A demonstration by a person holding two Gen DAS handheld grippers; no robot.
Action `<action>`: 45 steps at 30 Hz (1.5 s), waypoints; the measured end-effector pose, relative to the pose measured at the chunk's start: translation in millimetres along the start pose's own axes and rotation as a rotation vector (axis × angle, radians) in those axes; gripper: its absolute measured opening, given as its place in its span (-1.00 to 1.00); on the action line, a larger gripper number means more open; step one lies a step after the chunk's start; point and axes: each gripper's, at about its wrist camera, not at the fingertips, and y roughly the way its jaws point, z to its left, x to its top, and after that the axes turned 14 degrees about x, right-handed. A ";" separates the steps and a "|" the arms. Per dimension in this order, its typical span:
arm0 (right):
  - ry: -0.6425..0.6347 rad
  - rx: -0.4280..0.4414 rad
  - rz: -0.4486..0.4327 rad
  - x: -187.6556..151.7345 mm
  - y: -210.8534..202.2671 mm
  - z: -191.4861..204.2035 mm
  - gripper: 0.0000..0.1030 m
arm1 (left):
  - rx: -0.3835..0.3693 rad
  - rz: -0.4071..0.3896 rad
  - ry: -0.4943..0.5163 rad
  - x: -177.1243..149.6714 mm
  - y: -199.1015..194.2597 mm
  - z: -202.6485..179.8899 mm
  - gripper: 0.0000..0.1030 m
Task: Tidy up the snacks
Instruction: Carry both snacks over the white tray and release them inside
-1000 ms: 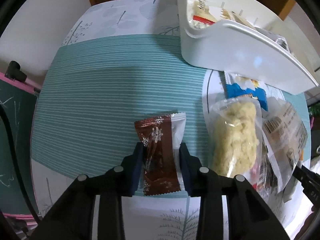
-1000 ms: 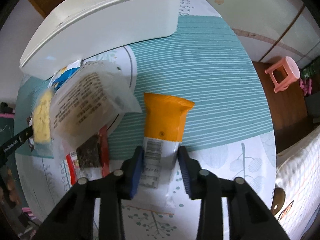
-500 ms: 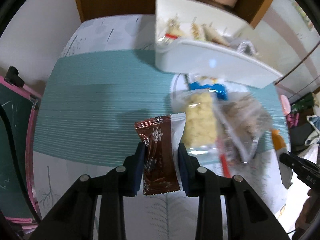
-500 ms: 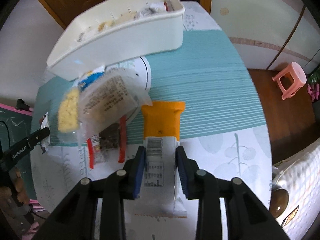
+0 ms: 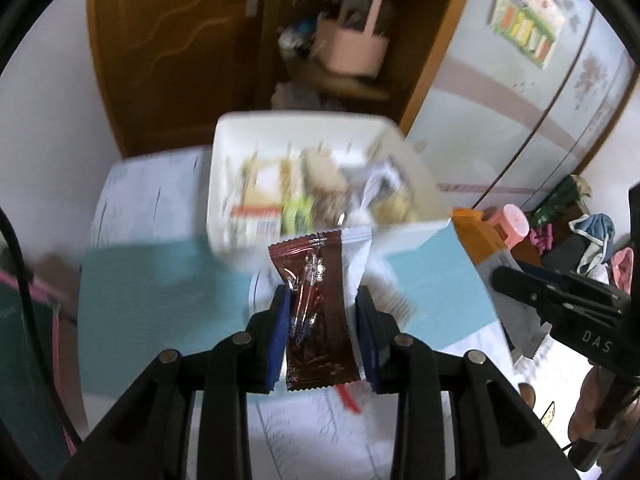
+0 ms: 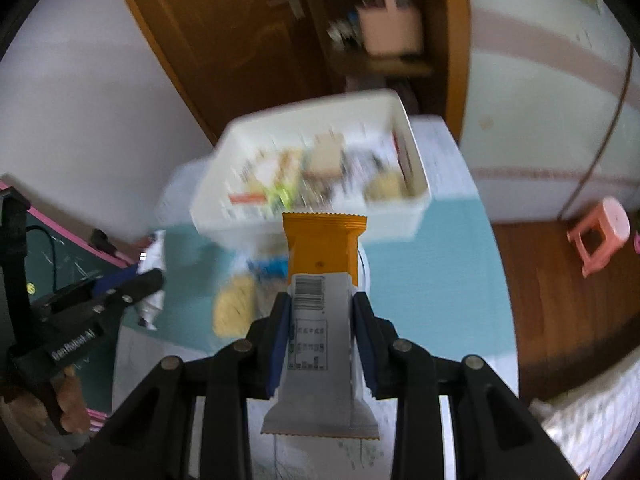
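On the table, a teal striped cloth is spread, and a big white bin is set at the far end of it. The bin is filled with many small snacks, which are too blurred to be told apart. Near the front of the bin, a few loose packs are left on the cloth, and a yellow crumbly one can be seen among them.

Above the table, two grippers are held up by a person. The left gripper is clamped on a brown pack, which is pinched at its sides between the blue pads. The pack is held upright in the air, in front of the bin.

The right gripper is squeezed tight on an orange pack, with its grey barcode end between the pads. This pack is also held in the air, in front of the bin.

Each gripper is seen from the side by the other camera.
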 end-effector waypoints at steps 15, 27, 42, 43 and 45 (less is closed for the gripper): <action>-0.179 -0.027 -0.220 135.1 -39.8 54.4 -0.38 | 0.101 -0.241 0.109 135.9 -39.7 -23.9 -0.42; -0.157 -0.098 -0.211 172.8 -5.5 42.6 -0.38 | 0.149 -0.183 0.077 171.7 9.7 -18.2 -0.41; -0.049 -0.150 -0.140 207.4 46.1 0.8 -0.36 | 0.218 -0.092 0.048 189.4 66.7 -17.2 -0.35; -0.039 -0.148 -0.133 209.0 48.9 -1.5 -0.32 | 0.231 -0.083 0.044 189.8 69.9 -17.2 -0.31; -0.017 -0.142 -0.114 212.5 55.1 -5.5 -0.32 | 0.248 -0.064 0.038 190.6 75.5 -17.1 0.04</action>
